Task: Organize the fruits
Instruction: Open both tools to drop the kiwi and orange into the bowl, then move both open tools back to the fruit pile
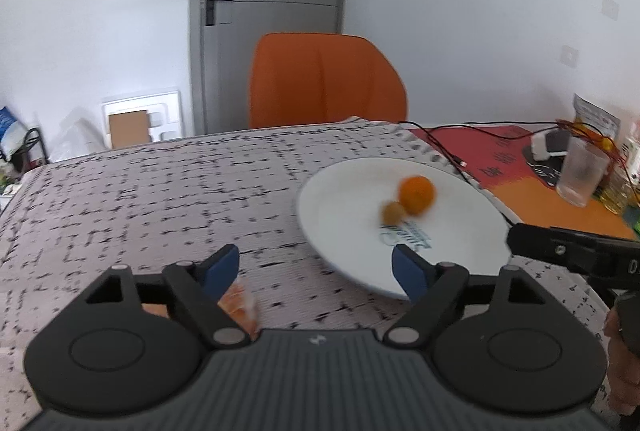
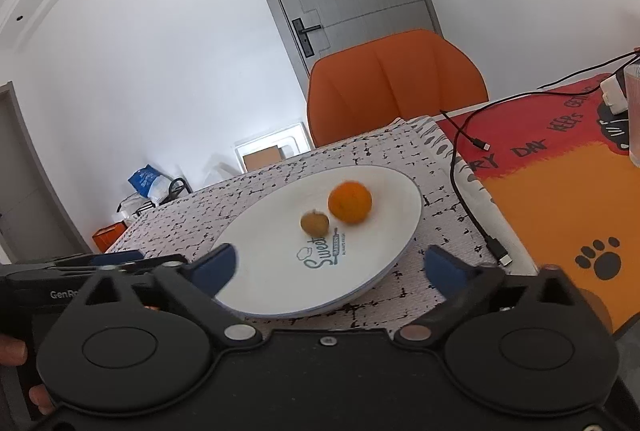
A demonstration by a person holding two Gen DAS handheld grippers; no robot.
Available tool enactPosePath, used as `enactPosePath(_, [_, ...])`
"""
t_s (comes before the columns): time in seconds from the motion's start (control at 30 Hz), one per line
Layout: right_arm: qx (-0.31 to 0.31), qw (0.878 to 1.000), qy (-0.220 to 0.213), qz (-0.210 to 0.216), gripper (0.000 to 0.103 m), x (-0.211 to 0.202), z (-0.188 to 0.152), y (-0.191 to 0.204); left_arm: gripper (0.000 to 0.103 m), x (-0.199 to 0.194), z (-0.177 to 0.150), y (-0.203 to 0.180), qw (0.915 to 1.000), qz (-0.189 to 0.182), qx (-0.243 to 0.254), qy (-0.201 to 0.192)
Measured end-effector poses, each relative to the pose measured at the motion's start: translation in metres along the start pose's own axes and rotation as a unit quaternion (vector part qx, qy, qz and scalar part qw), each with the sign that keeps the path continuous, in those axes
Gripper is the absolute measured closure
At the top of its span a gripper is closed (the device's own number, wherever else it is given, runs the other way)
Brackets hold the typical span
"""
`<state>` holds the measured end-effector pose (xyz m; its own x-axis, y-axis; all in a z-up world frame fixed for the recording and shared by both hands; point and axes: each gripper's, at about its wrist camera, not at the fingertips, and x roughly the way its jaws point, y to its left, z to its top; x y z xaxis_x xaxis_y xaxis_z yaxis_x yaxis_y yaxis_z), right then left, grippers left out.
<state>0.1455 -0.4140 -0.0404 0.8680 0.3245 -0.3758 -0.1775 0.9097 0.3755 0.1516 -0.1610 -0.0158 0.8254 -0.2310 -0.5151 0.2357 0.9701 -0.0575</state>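
Note:
A white plate [image 1: 348,215] lies on the patterned tablecloth and holds an orange [image 1: 417,194] and a small brownish fruit [image 1: 393,212]. The plate [image 2: 280,283], orange [image 2: 349,202] and brown fruit [image 2: 314,222] also show in the right wrist view. My left gripper [image 1: 318,269] is open and empty, near the plate's front left rim. An orange, blurred item [image 1: 239,301] lies on the cloth under its left finger. My right gripper [image 2: 330,267] is open and empty, over the plate's near rim. The right gripper's body [image 1: 576,253] shows at the right of the left wrist view.
An orange chair [image 1: 324,81] stands behind the table. A red and orange mat [image 2: 560,167] with paw prints lies to the right, with a black cable [image 2: 476,215], a clear glass [image 1: 582,171] and a white charger [image 2: 612,91] on it. Bottles [image 1: 620,187] stand at the far right.

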Motion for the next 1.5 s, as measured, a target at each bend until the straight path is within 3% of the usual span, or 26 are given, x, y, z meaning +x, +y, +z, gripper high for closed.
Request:
enactPosePath(0.5, [-0.022,1.000,-0.008,-0.013,0.000,-0.003,-0.001,0.033,0.011,-0.042,-0.005,0.035,0.9976,0.031,-0.045,-0.042])
enactPosePath(0.6, [-0.032,0.999,-0.005,-0.008,0.000,-0.003,-0.001,0.041,0.005,-0.048,-0.005,0.043,0.9973,0.029,-0.054,-0.039])
enactPosePath(0.87, [-0.038,0.999,-0.002,0.003,0.000,-0.004,-0.003,0.058,0.004,-0.069,-0.009,0.053,0.9970,0.040,-0.040,-0.054])
enactPosePath(1.5, [-0.083,0.993,0.032,0.083,0.000,0.005,-0.011,0.108,0.004,-0.118,-0.021,0.123,0.9869,0.122,-0.083,-0.067])
